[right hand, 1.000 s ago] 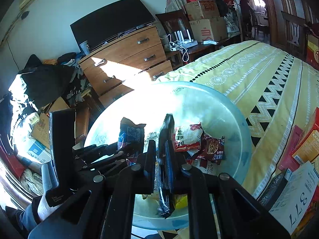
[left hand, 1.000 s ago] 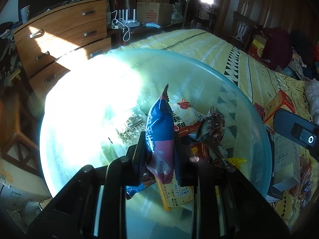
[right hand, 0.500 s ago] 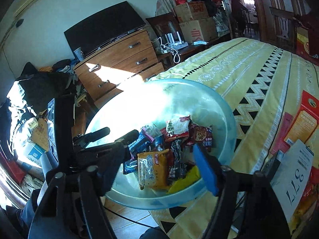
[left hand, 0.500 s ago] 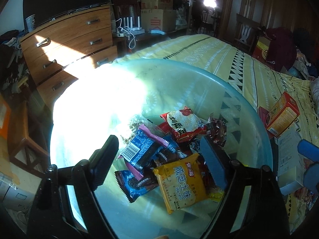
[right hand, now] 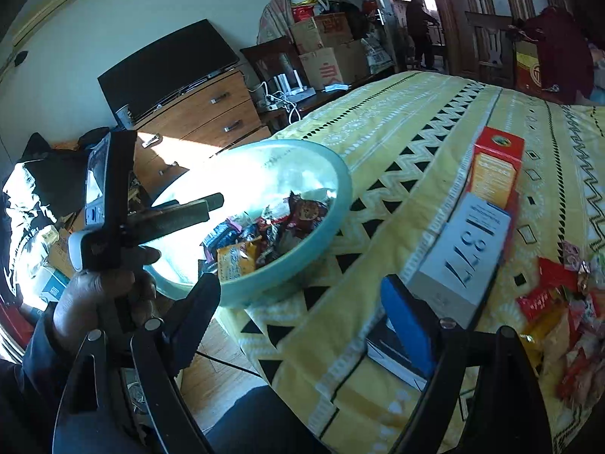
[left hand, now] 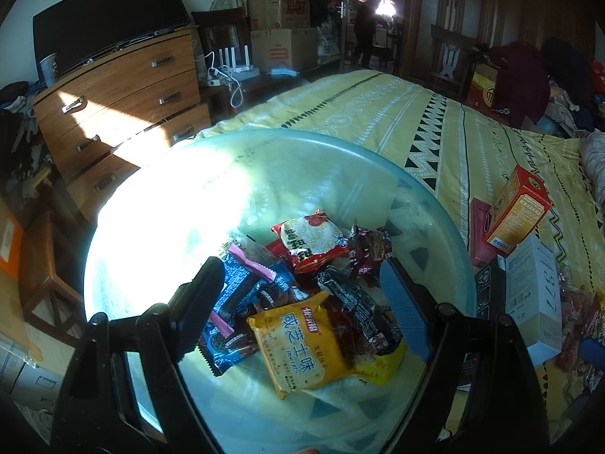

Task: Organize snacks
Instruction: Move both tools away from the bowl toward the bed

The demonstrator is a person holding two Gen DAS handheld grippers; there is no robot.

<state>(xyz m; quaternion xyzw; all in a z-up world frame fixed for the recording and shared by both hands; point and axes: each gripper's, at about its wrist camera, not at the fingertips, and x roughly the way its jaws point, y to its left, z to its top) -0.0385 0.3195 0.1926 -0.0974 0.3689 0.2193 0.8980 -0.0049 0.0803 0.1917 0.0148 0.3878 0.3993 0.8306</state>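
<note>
A pale blue plastic basin (left hand: 159, 227) sits on the bed's corner and holds several snack packets: a yellow cracker pack (left hand: 302, 348), a blue cookie pack (left hand: 234, 295) and a red-and-white pack (left hand: 312, 240). My left gripper (left hand: 298, 291) is open and empty just above these packets. My right gripper (right hand: 298, 299) is open and empty, over the bed's front edge to the right of the basin (right hand: 325, 227). The left gripper (right hand: 189, 213) shows in the right wrist view, held over the basin's left side. A pile of loose snack packets (right hand: 559, 302) lies on the bed at the far right.
A white box marked 377 (right hand: 461, 249) and an orange-red box (right hand: 495, 170) lie on the yellow patterned bedspread (right hand: 416, 121) right of the basin. A wooden dresser (left hand: 121, 102) with a TV stands beyond the basin. Cardboard boxes (right hand: 325, 53) are stacked at the back.
Both grippers were shut on snack packets over the basin, then opened and dropped them in. The right gripper has since pulled back and to the right; the left has risen slightly.
</note>
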